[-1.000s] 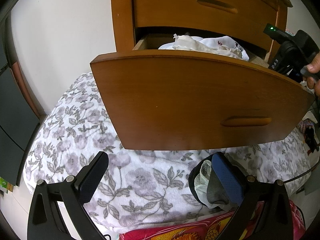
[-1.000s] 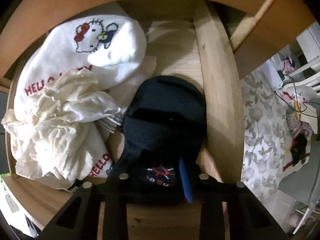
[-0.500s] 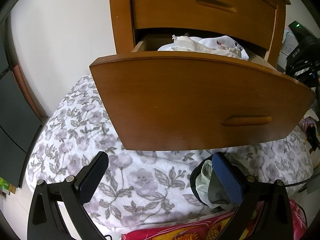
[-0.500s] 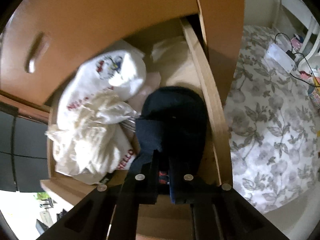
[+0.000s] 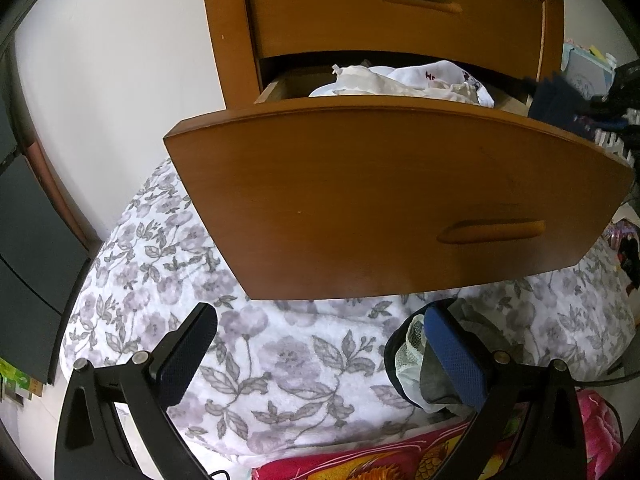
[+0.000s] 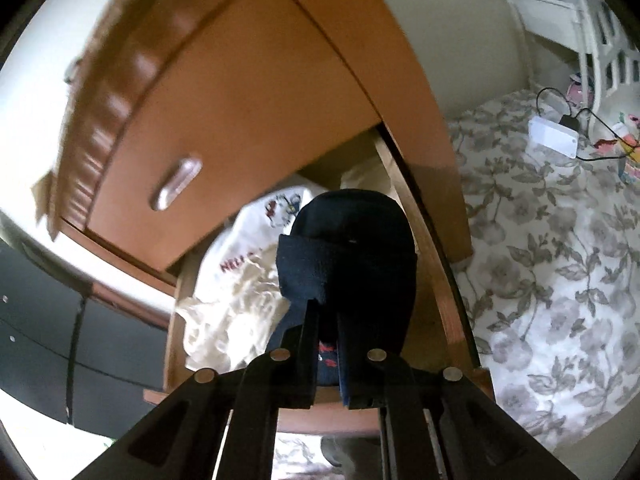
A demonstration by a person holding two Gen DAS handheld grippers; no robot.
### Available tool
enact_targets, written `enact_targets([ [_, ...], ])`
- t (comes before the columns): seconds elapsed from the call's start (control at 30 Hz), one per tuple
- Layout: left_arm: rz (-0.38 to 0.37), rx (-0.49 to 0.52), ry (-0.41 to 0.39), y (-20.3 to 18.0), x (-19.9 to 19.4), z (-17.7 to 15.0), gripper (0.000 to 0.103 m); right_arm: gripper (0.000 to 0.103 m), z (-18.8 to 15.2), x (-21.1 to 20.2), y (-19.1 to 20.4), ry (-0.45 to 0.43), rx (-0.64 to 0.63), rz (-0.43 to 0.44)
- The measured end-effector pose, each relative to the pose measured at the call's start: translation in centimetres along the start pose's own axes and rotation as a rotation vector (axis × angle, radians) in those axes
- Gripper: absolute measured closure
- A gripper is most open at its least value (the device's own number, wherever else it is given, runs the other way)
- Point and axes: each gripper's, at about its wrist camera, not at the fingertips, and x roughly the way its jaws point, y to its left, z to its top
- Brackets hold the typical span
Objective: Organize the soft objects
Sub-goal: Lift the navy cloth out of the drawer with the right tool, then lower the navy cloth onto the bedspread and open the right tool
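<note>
My right gripper [image 6: 328, 312] is shut on a dark navy sock [image 6: 352, 248] with red stitching and holds it up above the open wooden drawer [image 6: 424, 240]. Inside the drawer lie a white Hello Kitty garment [image 6: 256, 236] and a crumpled cream cloth [image 6: 232, 316]. In the left wrist view the same navy sock [image 5: 556, 106] hangs at the drawer's right end, over the drawer front [image 5: 400, 200]. My left gripper [image 5: 316, 328] stands open, low over the floral blanket [image 5: 280, 360]. A dark garment with white mesh [image 5: 412, 356] lies against its right finger.
The dresser's upper drawer [image 5: 400, 8] is closed. A white power block with a black cable [image 6: 554, 138] lies on the floral bed. A red and pink patterned blanket [image 5: 380, 460] sits at the near edge. A dark cabinet [image 5: 32, 260] stands at the left.
My right gripper closed on the navy sock and lifted it up out of the drawer, rolling as it rose. The left gripper stayed where it was.
</note>
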Motion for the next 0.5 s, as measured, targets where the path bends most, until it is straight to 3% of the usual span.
enact_targets([
  [0.3,0.013,0.021,0.016,-0.4,0.3,0.0,0.000,0.095,-1.8,-2.1,3.8,-0.178,-0.045,0.135],
  [0.5,0.020,0.030,0.014,-0.6,0.4,0.0,0.000,0.095,-3.1,-4.4,6.0,-0.240,-0.106,0.160],
])
